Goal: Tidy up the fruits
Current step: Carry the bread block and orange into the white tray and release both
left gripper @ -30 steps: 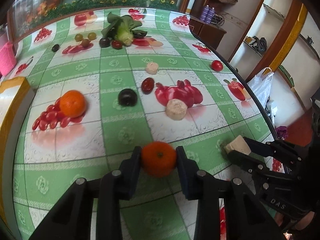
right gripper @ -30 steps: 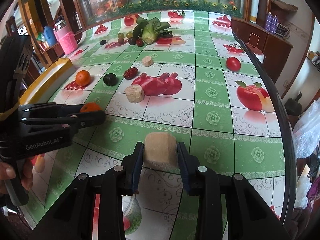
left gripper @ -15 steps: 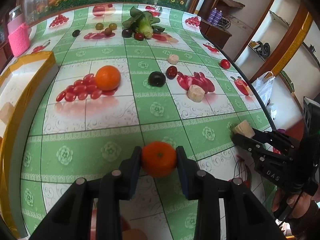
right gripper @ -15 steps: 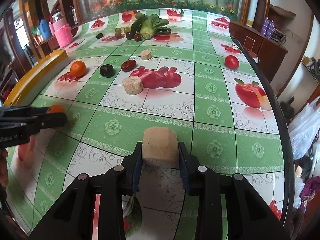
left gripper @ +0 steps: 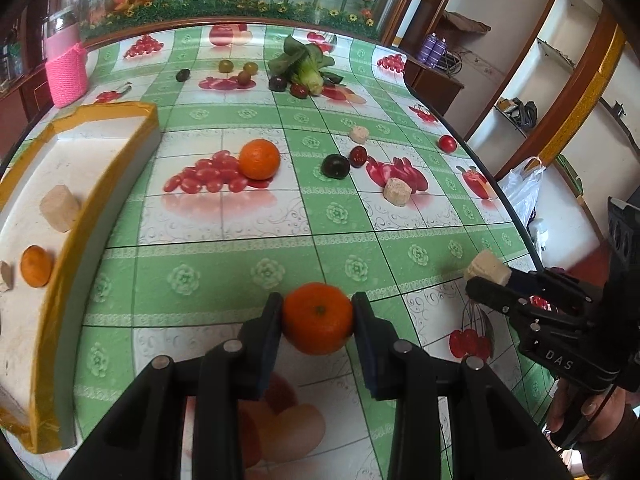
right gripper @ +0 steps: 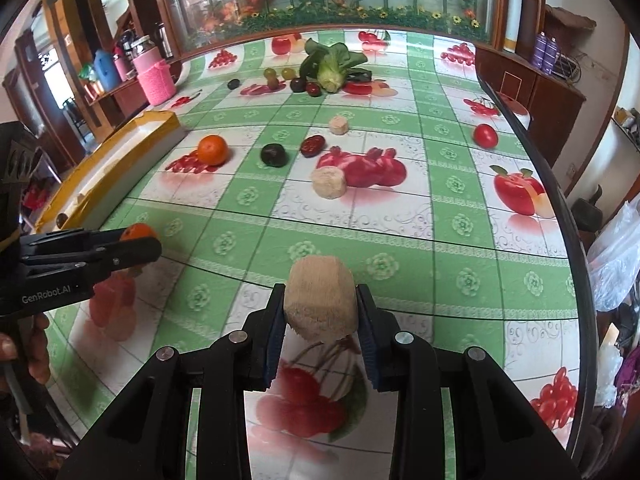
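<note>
My left gripper (left gripper: 317, 318) is shut on a small orange (left gripper: 318, 318), held above the green fruit-print tablecloth. My right gripper (right gripper: 321, 306) is shut on a beige chunk (right gripper: 321, 304); the left wrist view shows that same chunk (left gripper: 486, 269) at the right. A white tray with a yellow rim (left gripper: 108, 184) lies at the left and holds a beige chunk (left gripper: 60, 208) and an orange (left gripper: 37, 266). Loose on the cloth are another orange (left gripper: 259, 159), a dark plum (left gripper: 335, 166), a red date (left gripper: 358, 156), two beige chunks (left gripper: 397, 191) (left gripper: 359, 135) and a red tomato (left gripper: 447, 143).
A leafy green vegetable (left gripper: 306, 66) with grapes (left gripper: 226, 66) and dark fruits lies at the far end. A pink knitted container (left gripper: 67, 76) stands at the back left. The table's curved edge (left gripper: 516, 216) runs down the right, with a white plastic bag (left gripper: 524, 192) beyond it.
Both grippers have drawn back from the far end and shifted left with their loads. The yellow-rimmed tray has come fully into the left wrist view. Both grips are unchanged.
</note>
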Motion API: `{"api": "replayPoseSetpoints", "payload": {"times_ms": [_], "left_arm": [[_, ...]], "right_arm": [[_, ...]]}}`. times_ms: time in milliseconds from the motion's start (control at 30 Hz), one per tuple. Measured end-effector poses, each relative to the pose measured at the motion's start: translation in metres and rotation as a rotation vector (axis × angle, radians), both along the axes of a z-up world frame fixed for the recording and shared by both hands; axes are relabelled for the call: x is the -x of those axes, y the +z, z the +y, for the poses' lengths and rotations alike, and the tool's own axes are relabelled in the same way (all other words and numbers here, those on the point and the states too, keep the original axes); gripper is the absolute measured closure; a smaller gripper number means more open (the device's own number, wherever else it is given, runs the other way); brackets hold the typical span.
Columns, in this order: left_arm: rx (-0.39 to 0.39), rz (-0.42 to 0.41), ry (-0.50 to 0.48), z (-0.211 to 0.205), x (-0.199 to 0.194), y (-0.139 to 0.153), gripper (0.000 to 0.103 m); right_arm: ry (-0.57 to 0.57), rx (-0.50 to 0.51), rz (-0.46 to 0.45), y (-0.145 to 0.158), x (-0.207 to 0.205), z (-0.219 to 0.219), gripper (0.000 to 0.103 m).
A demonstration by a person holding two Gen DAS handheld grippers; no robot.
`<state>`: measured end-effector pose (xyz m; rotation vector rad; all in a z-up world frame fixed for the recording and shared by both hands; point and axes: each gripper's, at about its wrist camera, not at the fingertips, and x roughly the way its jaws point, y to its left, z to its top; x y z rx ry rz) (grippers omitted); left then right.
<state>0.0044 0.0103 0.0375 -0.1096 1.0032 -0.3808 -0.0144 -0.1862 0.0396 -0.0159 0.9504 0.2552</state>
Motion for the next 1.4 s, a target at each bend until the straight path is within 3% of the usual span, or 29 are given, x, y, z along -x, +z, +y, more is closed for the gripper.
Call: {"api": "replayPoseSetpoints", "payload": {"times_ms": [767,1100,1400], "left_arm": [[0.044,-0.048,0.239,0.141,0.007,0.024,0.065],[0.01,-0.031,0.355,0.207,-0.013,0.02,0.065],[-0.003,0.017,0.399,0.235,-0.052,0.002,0.065]], "right_arm": [[0.201,-0.04,0.016,0.018,-0.041,0.139,0.071],[0.315,-0.034,-0.018,0.034,-0.078,0.21,0.071],[0.342,-0.058,-0.014,0.03,-0.124,0.259,0.071]]}}
